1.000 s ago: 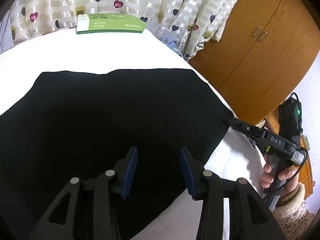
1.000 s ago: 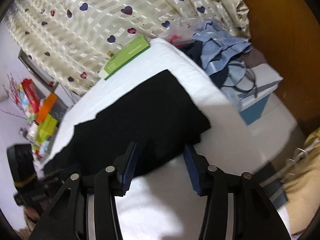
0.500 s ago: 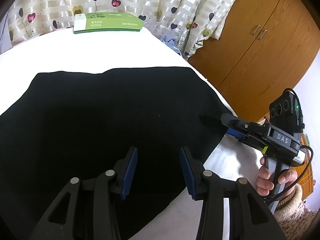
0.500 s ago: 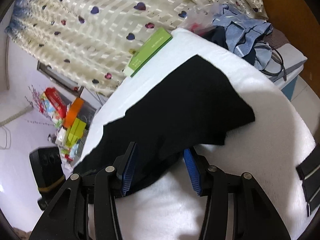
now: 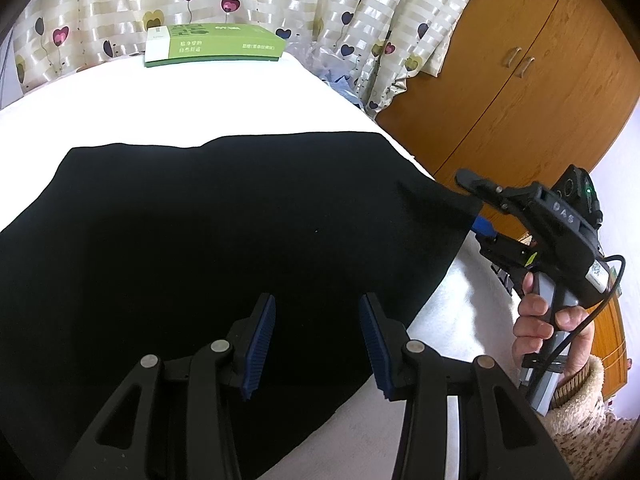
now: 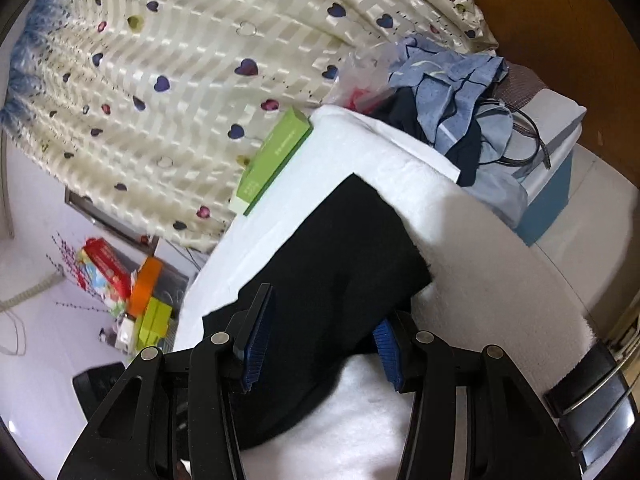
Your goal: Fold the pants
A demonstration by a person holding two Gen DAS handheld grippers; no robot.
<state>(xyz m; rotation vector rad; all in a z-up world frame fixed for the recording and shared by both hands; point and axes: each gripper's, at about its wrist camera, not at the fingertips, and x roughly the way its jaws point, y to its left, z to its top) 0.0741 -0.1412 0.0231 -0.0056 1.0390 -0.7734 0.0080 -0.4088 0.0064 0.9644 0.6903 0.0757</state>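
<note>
Only left view shows right gripper (image 5: pixel 476 210) straddling pants (image 5: pixel 224 248) corner unclosed, left gripper (image 5: pixel 316 344) agape.

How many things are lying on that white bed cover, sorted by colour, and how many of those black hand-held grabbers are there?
Black: 1, the pants
Green: 1, the flat box by the curtain
Hand-held grabbers: 2, the left gripper and the right gripper
Total: 4
</note>
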